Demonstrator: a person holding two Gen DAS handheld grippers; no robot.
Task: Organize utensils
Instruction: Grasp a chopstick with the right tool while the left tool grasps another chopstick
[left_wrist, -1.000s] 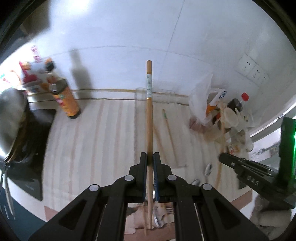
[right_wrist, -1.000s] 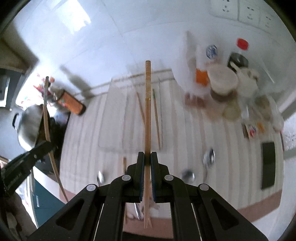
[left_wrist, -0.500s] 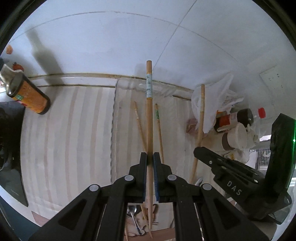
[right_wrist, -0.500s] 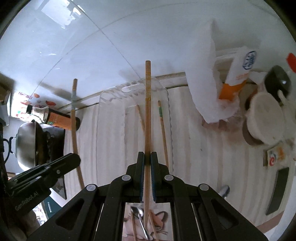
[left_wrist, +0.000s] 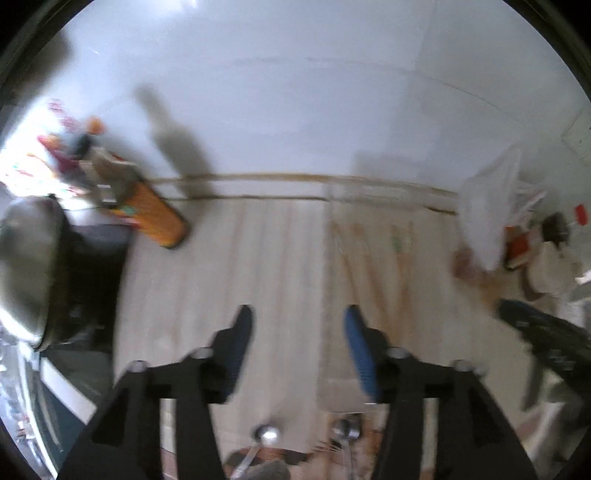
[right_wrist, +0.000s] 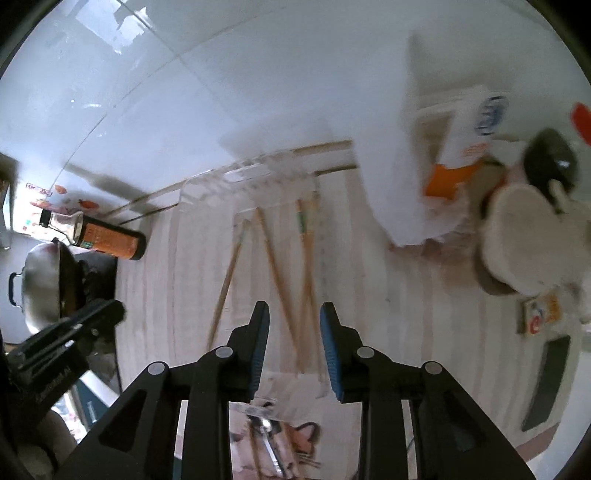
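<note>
We see both grippers spread and empty. Four chopsticks (right_wrist: 273, 254) lie in the clear tray (right_wrist: 207, 177), long axes running away from the right gripper (right_wrist: 291, 332); spoons (left_wrist: 345, 430) lie nearer us than the tray, beneath the left gripper (left_wrist: 297, 339).

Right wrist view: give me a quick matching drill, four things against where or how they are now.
Things:
1. chopsticks
2. sauce bottle
3. right gripper
4. wok

States:
A. open, holding nothing
B. lying in the clear tray
C. far left, on the black stove
D. on its side by the wall

Pairs: 1-B, 2-D, 3-A, 4-C
</note>
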